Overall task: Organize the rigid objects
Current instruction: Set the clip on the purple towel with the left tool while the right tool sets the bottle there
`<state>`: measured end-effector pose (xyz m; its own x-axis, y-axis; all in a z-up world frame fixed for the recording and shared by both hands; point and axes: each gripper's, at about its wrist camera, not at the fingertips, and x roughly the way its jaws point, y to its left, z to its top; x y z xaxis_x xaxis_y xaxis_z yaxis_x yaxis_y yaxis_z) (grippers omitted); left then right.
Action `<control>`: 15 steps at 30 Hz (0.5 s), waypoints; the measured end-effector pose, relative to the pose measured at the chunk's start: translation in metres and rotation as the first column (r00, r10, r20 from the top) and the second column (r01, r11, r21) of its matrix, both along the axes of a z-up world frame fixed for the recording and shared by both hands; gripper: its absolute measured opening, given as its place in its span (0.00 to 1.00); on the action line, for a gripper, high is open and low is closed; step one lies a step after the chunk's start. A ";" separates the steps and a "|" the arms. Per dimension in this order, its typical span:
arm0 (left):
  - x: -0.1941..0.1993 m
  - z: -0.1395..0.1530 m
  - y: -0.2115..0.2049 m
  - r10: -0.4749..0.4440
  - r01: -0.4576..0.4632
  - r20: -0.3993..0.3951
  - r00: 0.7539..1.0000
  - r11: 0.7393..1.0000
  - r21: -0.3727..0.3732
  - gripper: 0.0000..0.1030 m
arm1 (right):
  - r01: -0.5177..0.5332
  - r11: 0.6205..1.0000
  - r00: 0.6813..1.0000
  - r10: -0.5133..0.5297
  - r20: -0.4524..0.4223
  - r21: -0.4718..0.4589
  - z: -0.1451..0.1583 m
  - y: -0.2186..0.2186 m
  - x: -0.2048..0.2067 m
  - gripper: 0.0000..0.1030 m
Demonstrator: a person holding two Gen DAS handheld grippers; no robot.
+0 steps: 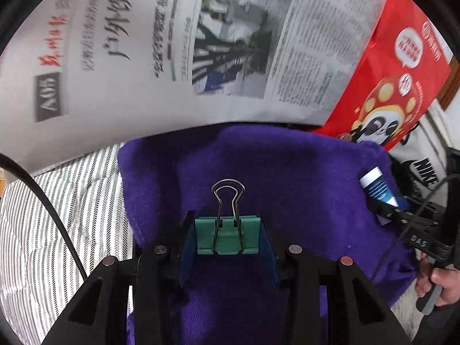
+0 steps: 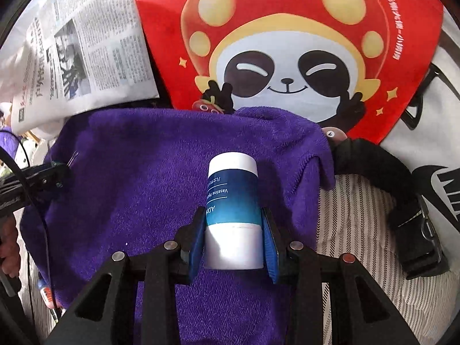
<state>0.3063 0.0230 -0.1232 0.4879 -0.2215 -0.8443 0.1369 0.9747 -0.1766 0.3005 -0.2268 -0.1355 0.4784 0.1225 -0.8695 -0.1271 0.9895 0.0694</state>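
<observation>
Left wrist view: your left gripper (image 1: 227, 238) pinches the green binder clip (image 1: 228, 234), your right gripper (image 2: 233, 238) clamps the Vaseline tube (image 2: 233, 201), both over the purple towel (image 2: 138, 172); next, pick a spot to set each down

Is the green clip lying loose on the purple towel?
No, the green clip is pinched between the left gripper fingers, above the purple towel.

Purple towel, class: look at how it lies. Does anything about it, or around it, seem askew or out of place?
The purple towel lies rumpled, its far right corner folded over onto the striped cloth. The newspaper overlaps the red panda bag. Nothing looks spilled or damaged.
</observation>
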 end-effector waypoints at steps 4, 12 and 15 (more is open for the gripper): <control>0.003 -0.005 -0.011 -0.007 0.008 -0.018 1.000 0.998 0.056 0.38 | -0.013 1.000 1.000 0.013 -0.004 -0.005 -0.003 0.002 0.000 0.36; -0.004 -0.011 -0.042 -0.033 0.032 -0.002 0.999 0.984 0.174 0.39 | -0.052 0.998 0.999 0.053 -0.005 0.027 -0.006 0.015 -0.008 0.48; -0.009 -0.011 -0.051 -0.039 0.040 -0.007 0.999 0.986 0.163 0.51 | -0.054 0.998 0.998 0.055 -0.023 0.042 -0.004 0.019 -0.014 0.55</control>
